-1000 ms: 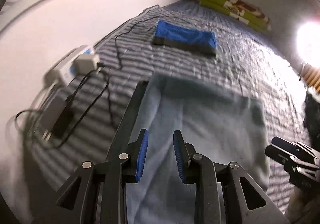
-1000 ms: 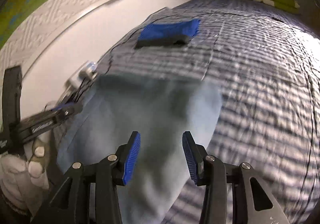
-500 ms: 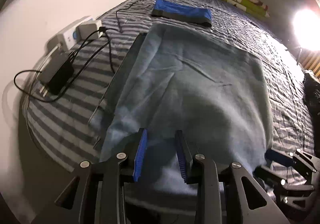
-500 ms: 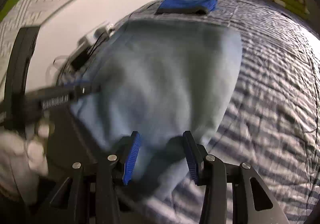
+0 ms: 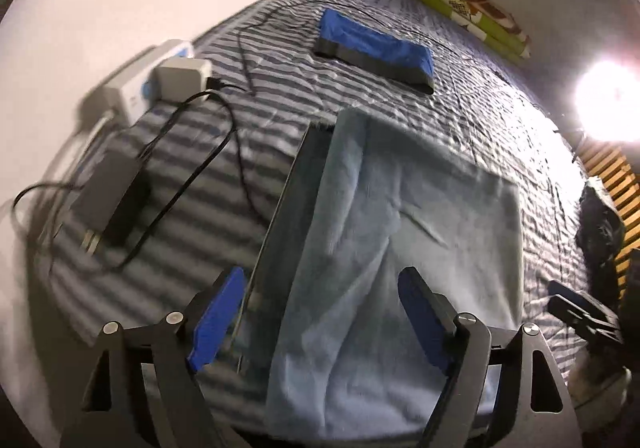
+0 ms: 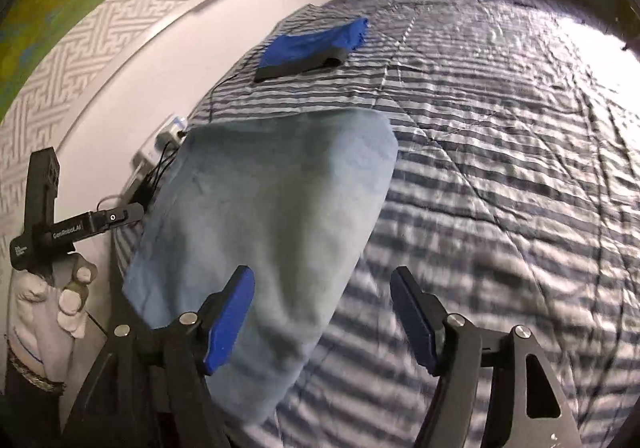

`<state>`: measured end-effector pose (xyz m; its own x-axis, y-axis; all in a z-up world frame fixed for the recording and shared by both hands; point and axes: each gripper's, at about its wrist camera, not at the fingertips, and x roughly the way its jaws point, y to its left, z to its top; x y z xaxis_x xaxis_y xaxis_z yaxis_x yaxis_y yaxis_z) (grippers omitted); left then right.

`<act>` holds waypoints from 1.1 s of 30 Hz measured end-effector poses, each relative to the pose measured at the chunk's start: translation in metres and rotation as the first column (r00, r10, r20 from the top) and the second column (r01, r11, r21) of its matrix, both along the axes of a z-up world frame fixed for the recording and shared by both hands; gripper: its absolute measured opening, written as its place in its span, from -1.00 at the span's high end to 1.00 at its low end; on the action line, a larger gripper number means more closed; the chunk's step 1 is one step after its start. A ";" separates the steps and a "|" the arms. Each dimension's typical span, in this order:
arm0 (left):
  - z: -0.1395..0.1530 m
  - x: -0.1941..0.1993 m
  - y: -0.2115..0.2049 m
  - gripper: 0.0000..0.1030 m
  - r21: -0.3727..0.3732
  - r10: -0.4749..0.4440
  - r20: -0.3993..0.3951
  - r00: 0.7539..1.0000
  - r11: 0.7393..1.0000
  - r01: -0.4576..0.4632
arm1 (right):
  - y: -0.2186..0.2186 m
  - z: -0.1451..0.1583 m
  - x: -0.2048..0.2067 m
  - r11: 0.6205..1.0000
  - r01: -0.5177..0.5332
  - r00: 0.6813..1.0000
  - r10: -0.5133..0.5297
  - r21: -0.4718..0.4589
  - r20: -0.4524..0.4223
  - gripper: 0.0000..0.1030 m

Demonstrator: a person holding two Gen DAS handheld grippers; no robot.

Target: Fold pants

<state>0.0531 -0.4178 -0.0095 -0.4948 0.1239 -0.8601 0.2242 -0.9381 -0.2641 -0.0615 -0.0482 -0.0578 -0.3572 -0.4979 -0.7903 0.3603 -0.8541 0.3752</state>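
Blue-padded left tongs (image 5: 322,314) and right tongs (image 6: 322,322) just opened, angled down over pants (image 5: 396,248)

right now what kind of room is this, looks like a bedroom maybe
Most likely a bedroom: the light blue pants lie on a bed with a striped quilt, folded green patterned bedding sits by the far wall.

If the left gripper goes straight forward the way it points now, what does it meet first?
Most likely the light blue pants, lying flat on the striped bedcover. The left gripper is open above them; depth is unclear.
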 end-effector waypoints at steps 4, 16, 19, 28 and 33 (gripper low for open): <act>-0.010 -0.030 -0.014 -0.62 0.041 -0.018 0.022 1.000 0.999 0.017 | -0.005 -0.019 -0.023 0.999 0.007 0.997 -0.004 -0.032 0.079 -0.31; -0.045 -0.069 -0.024 -0.63 0.076 -0.090 0.056 0.994 0.993 0.086 | -0.028 -0.044 -0.049 0.996 -0.033 0.988 0.045 -0.086 0.150 -0.33; -0.049 -0.071 -0.024 -0.64 0.101 -0.096 0.058 0.994 0.991 0.089 | -0.037 -0.045 -0.053 0.994 -0.051 0.987 0.064 -0.094 0.146 -0.33; -0.029 -0.074 0.020 -0.65 -0.206 -0.187 0.043 0.981 0.959 0.192 | -0.043 -0.045 -0.054 0.993 -0.059 0.987 0.073 -0.100 0.144 -0.19; -0.043 -0.097 0.007 -0.69 -0.064 -0.200 0.076 0.977 0.977 0.205 | -0.041 -0.045 -0.054 0.994 -0.054 0.986 0.068 -0.097 0.149 -0.17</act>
<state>-0.0438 -0.4112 -0.0528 -0.4048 0.1526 -0.9016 0.0427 -0.9817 -0.1853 -0.1151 -0.0888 -0.1026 -0.2030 -0.5883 -0.7828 0.3434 -0.7914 0.5057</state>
